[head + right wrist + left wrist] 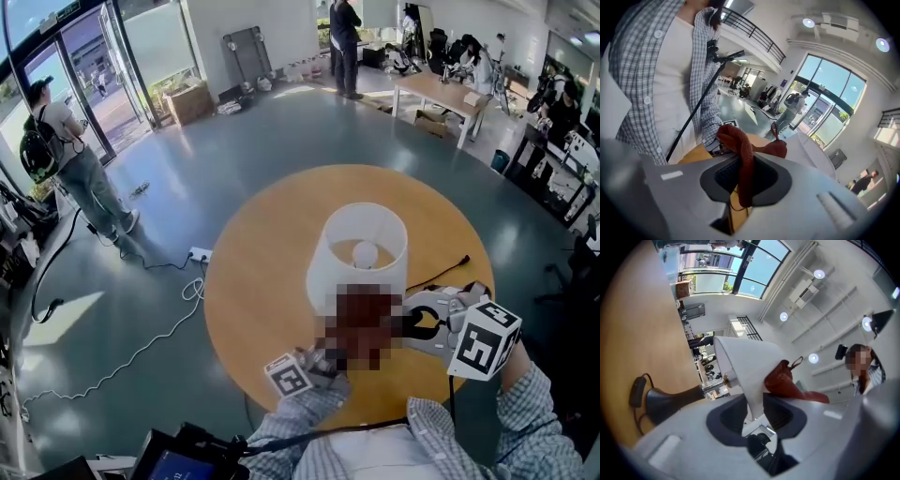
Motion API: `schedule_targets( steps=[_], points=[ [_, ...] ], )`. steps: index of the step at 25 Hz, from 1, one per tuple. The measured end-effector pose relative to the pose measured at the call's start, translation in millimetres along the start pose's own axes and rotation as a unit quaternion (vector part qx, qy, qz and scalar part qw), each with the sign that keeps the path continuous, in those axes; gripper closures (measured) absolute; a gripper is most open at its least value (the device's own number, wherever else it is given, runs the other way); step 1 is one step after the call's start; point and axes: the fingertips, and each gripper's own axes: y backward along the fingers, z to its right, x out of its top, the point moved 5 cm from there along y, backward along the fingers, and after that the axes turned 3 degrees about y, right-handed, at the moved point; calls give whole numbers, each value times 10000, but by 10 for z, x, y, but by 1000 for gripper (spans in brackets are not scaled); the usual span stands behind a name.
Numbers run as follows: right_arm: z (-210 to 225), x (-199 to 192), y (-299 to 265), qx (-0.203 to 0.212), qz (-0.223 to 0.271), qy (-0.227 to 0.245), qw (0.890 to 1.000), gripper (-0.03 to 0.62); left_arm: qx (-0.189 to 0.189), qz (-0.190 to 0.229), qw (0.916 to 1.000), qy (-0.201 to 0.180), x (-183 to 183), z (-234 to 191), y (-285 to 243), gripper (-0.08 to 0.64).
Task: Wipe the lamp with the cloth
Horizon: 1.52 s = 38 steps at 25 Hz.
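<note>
A lamp with a white shade [361, 244] stands in the middle of the round wooden table [253, 281]. In the left gripper view my left gripper [753, 406] is shut on the shade's lower rim [745, 371], with the dark lamp base [663, 401] off to the left. My right gripper [743, 176] is shut on the red cloth [740, 150], which drapes between its jaws and reaches to the shade [813, 150]. The cloth [787, 378] rests against the shade's side. In the head view both grippers, left [314, 364] and right [412, 326], sit at the shade's near side; a mosaic patch covers the cloth there.
A black cord [441, 272] runs across the table to the right. On the floor to the left lie a power strip [200, 254] and a white cable. A person with a backpack [66, 150] stands at far left, another person [345, 42] at the back, near a second table [441, 94].
</note>
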Motion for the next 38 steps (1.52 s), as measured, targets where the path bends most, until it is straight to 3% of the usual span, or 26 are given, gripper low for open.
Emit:
schedule_targets(
  steps=[4, 7, 12, 17, 21, 26, 28, 29, 31, 34, 36, 38],
  points=[
    [-100, -210, 56, -439, 217, -721, 9962, 548, 31, -43, 10000, 82, -16, -2, 41, 457],
    [-191, -402, 87, -853, 587, -1427, 9843, 548, 46, -92, 9999, 113, -43, 15, 54, 456],
    [-266, -744, 96, -1742, 1277, -2648, 9398, 548, -17, -200, 9998, 83, -45, 52, 60, 448],
    [-349, -848, 34, -2285, 1457, -3245, 9062, 548, 79, -170, 9998, 33, -77, 40, 153, 383],
    [-344, -873, -28, -2418, 1657, -3609, 8853, 548, 428, -522, 9973, -301, -80, 0, 332, 368],
    [-367, -877, -47, -2369, 1721, -3654, 8836, 548, 933, -610, 9864, -1211, 251, 64, 665, 361],
    [-372, -896, -19, -2372, 1769, -3716, 8799, 548, 1162, -863, 9713, -1886, 466, 167, 673, 360],
    [-369, -900, -15, -2377, 1799, -3756, 8775, 548, 1255, -1046, 9597, -2286, 591, 243, 643, 359],
    [-354, -897, -29, -2372, 1859, -3826, 8734, 548, 1333, -1393, 9309, -3101, 857, 434, 516, 359],
    [-350, -918, -44, -2325, 1913, -3879, 8711, 548, 1117, -1898, 8835, -4134, 1132, 768, 191, 357],
    [-366, -948, -39, -2300, 1937, -3900, 8704, 548, 897, -2450, 8396, -4765, 1184, 963, -48, 331],
    [-371, -962, -34, -2290, 1956, -3913, 8696, 548, 649, -3168, 7770, -5401, 1179, 1094, -253, 313]
  ],
)
